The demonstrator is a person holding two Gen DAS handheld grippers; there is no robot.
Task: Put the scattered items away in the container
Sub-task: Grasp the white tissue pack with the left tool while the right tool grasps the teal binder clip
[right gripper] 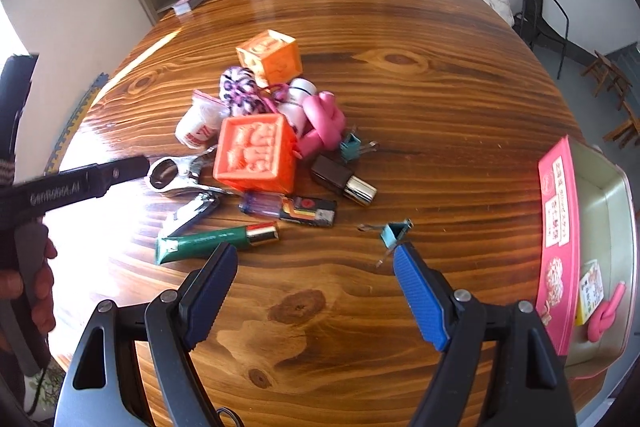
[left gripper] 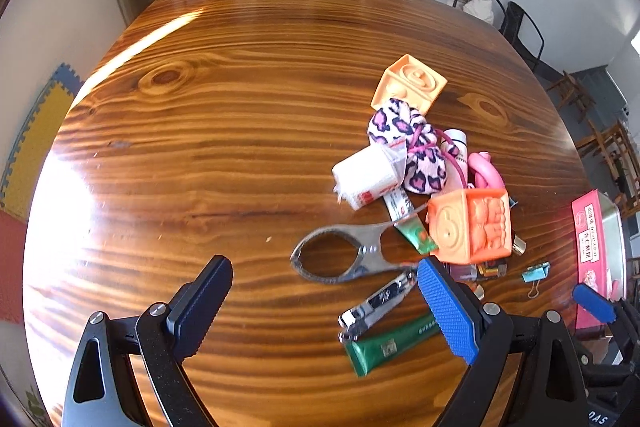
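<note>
The scattered items point(right gripper: 256, 155) lie heaped mid-tabletop, the container point(right gripper: 600, 267) at its right edge, and I hover both tongs point(left gripper: 324, 307) point(right gripper: 316, 287) agape, empty, probably picking the blue binder clip point(right gripper: 394, 233) next.

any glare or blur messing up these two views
Left wrist view: sunlight blows out the left side of the table to white, with a bright streak further back; the items stay readable. Right wrist view: glare whitens the tabletop near the nail clipper; the fisheye bends the table's edge in both views.
</note>
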